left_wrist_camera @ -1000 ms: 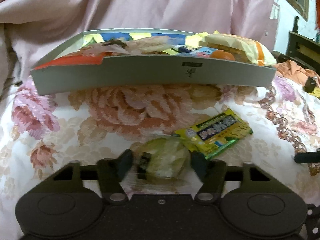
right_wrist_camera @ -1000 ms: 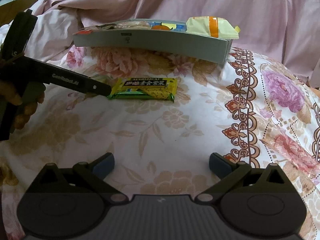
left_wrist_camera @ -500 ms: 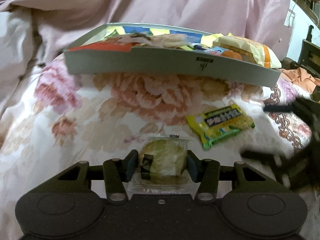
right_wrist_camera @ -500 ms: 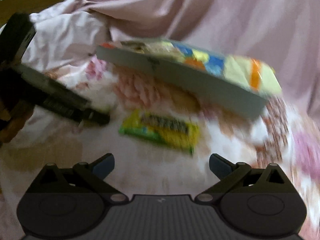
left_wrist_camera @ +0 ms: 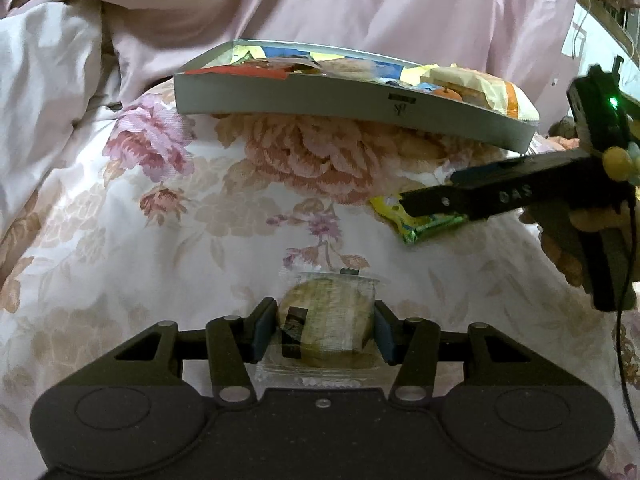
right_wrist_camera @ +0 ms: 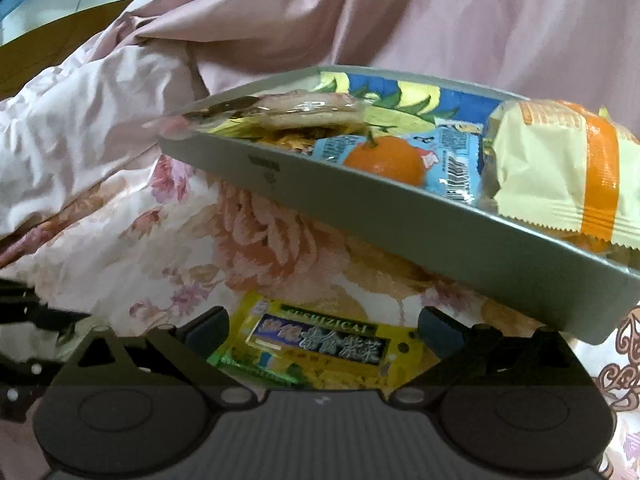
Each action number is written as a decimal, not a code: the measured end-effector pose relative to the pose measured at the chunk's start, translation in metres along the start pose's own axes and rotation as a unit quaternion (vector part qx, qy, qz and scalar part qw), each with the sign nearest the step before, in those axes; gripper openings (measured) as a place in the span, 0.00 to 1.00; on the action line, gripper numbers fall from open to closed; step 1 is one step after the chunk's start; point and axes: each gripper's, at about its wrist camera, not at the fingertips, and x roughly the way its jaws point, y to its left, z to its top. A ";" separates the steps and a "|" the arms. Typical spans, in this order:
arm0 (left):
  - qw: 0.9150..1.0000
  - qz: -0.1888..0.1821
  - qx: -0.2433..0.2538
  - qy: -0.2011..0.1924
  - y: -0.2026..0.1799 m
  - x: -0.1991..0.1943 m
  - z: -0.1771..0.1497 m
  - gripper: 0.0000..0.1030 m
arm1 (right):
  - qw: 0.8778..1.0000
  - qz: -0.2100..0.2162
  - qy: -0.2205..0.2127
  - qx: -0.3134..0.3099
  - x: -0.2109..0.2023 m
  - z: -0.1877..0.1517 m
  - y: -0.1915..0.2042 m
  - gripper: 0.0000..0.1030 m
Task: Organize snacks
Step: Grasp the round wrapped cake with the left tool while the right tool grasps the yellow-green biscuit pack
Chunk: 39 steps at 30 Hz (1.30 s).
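My left gripper (left_wrist_camera: pixel 325 330) is shut on a clear-wrapped round pastry (left_wrist_camera: pixel 326 322), held low over the floral bedspread. My right gripper (right_wrist_camera: pixel 324 330) is open, its fingers on either side of a yellow-green snack packet (right_wrist_camera: pixel 320 344) lying on the bedspread. That packet (left_wrist_camera: pixel 420 220) also shows in the left wrist view, partly hidden under the right gripper (left_wrist_camera: pixel 452 196). A grey tray (left_wrist_camera: pixel 280 102) holding several snacks sits behind; in the right wrist view the tray (right_wrist_camera: pixel 400 216) holds an orange (right_wrist_camera: pixel 384 160) and a cream-and-orange packet (right_wrist_camera: pixel 560 172).
Pink bedding (left_wrist_camera: pixel 360 8) is piled behind and left of the tray. The floral bedspread (left_wrist_camera: pixel 140 240) stretches left of my left gripper. A dark piece of furniture (left_wrist_camera: pixel 600 8) shows at the far right.
My left gripper has closed on the pastry and pulled back from the tray. My right gripper has moved forward and down until its open fingers straddle the yellow-green packet.
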 end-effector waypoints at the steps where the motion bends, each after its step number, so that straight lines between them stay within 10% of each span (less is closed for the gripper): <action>1: 1.000 -0.001 -0.003 -0.002 0.001 0.000 -0.001 0.52 | 1.000 0.004 0.002 0.004 -0.001 -0.001 -0.001 1.00; 21: 0.999 -0.008 -0.030 -0.017 0.006 0.000 -0.001 0.52 | 0.992 -0.002 0.046 -0.115 -0.009 -0.009 0.038 0.99; 39: 0.999 -0.011 -0.041 -0.009 0.008 0.000 0.001 0.51 | 0.993 0.014 0.075 -0.094 -0.039 -0.033 0.064 0.71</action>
